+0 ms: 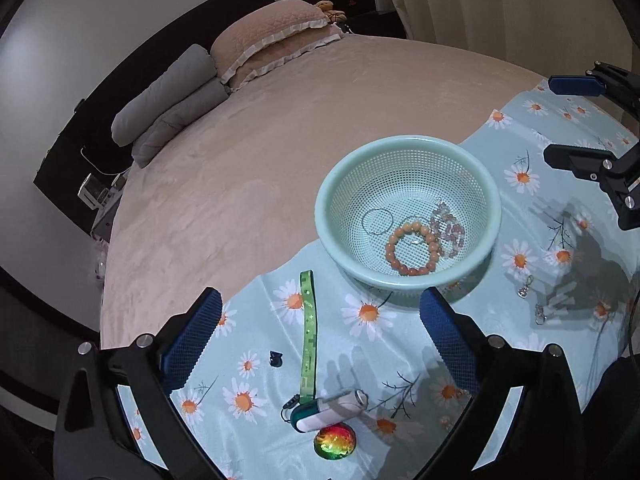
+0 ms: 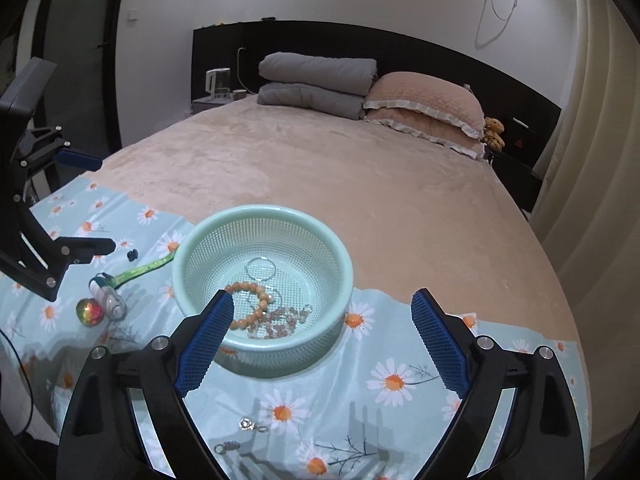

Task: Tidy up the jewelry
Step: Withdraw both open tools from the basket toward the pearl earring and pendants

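Note:
A mint mesh basket (image 1: 408, 148) (image 2: 262, 216) stands on a daisy-print cloth (image 1: 360, 368) (image 2: 380, 400). In it lie an orange bead bracelet (image 1: 414, 248) (image 2: 252, 304), a pink bead bracelet (image 1: 450, 228) (image 2: 280, 322) and a thin silver ring (image 1: 377, 221) (image 2: 261, 269). Two small silver charms (image 1: 526, 286) (image 2: 250, 425) lie on the cloth beside the basket. My left gripper (image 1: 320, 340) is open and empty above a green strap (image 1: 308, 328). My right gripper (image 2: 320, 344) is open and empty, just in front of the basket.
A white-and-teal cylinder (image 1: 328, 410) (image 2: 106, 296), an iridescent ball (image 1: 335, 442) (image 2: 90, 311) and a small black clip (image 1: 276, 359) (image 2: 132, 255) lie on the cloth. The cloth covers a pink bed (image 1: 280, 140) with pillows (image 2: 424, 104).

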